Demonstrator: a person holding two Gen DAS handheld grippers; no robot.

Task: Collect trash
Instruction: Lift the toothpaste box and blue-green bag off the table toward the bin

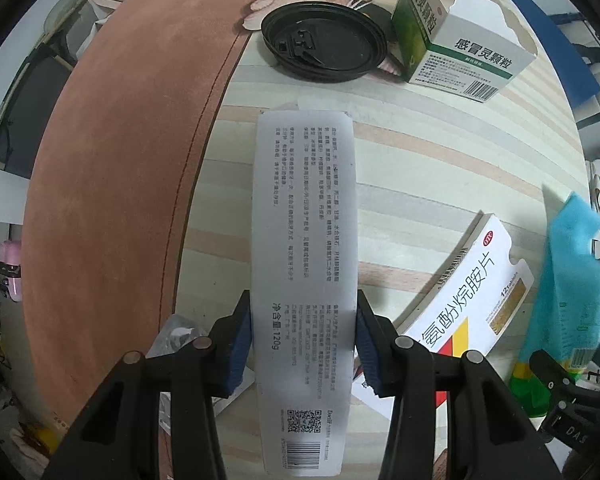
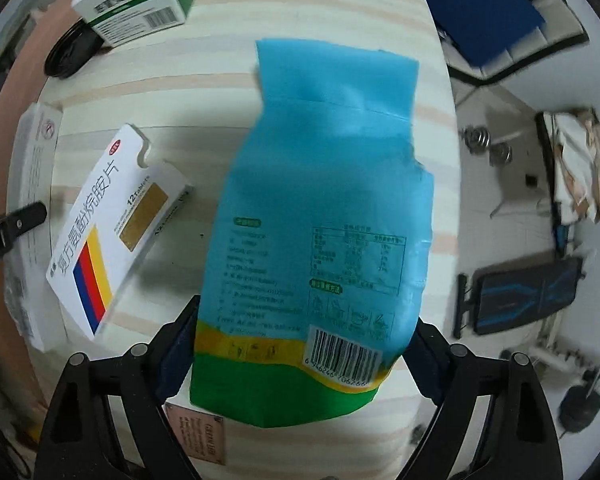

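Two tongs grip trash above the striped bench [image 1: 440,152]: left tongs [image 1: 304,344] clamp a long white printed tube [image 1: 304,248]; right tongs [image 2: 304,344] clamp a blue-green snack bag [image 2: 320,220].

Right gripper [image 2: 302,344]: fingers closed against both sides of the blue snack bag [image 2: 320,216], near its green bottom.
Bag: held above the striped tabletop [image 2: 180,80], barcode facing the camera.
Left of bag: white tablet box [image 2: 112,232], lying flat.
Far left corner: green-and-white medicine box [image 2: 140,0], black lid [image 2: 70,56] beside it.
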